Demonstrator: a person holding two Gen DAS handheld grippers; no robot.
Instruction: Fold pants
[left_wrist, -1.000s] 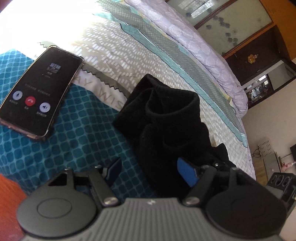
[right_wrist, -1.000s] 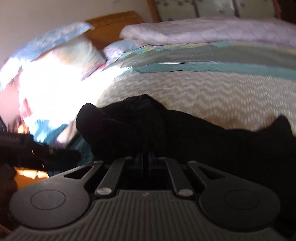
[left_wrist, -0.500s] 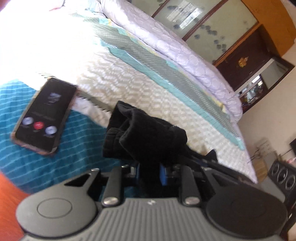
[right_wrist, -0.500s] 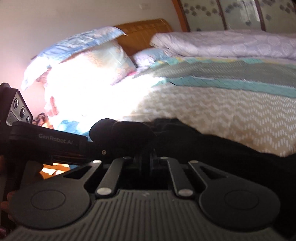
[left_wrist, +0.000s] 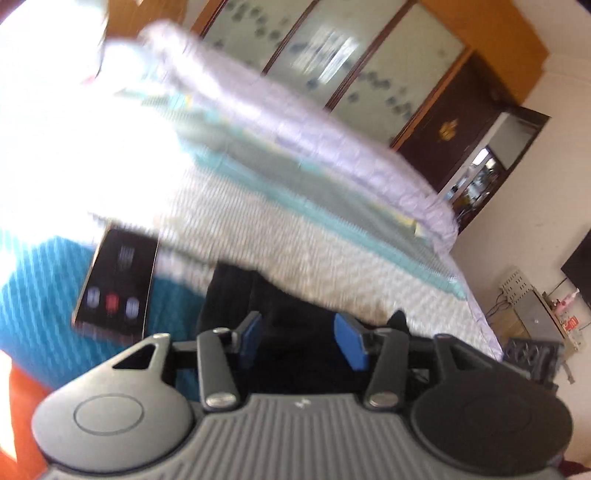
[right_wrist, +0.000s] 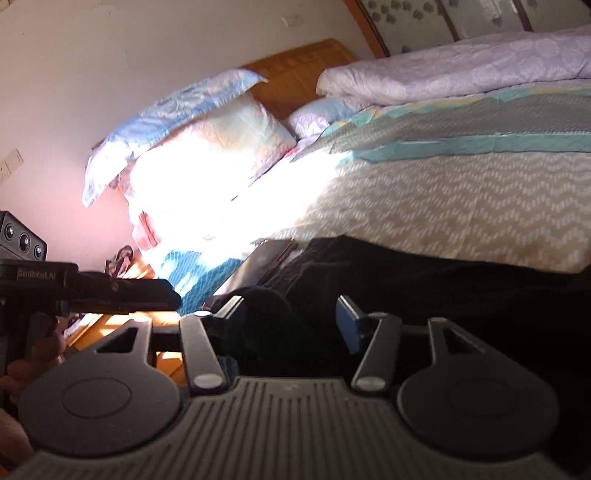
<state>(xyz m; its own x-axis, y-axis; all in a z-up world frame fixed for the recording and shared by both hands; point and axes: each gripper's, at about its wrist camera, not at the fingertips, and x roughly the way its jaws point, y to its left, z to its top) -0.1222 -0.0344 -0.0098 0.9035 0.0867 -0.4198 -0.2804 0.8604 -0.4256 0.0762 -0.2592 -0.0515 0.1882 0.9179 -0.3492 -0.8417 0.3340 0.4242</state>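
L gripper (left_wrist: 301, 338): jaws wide, blue pads either side of black pants (left_wrist: 258, 295), nothing clamped; R gripper (right_wrist: 291, 321): jaws wide too, dark cloth bunched btwn fingers, not pinched. Pants: lying along near edge of bed (right_wrist: 461, 206), phone (left_wrist: 116, 280) just beside on teal cover. Handling est.: soft, limp, light, thick knit, non-fragile; grab at hem/waist edge, thru all layers.

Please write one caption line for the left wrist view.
Left tool open over black pants on the bed, phone beside.
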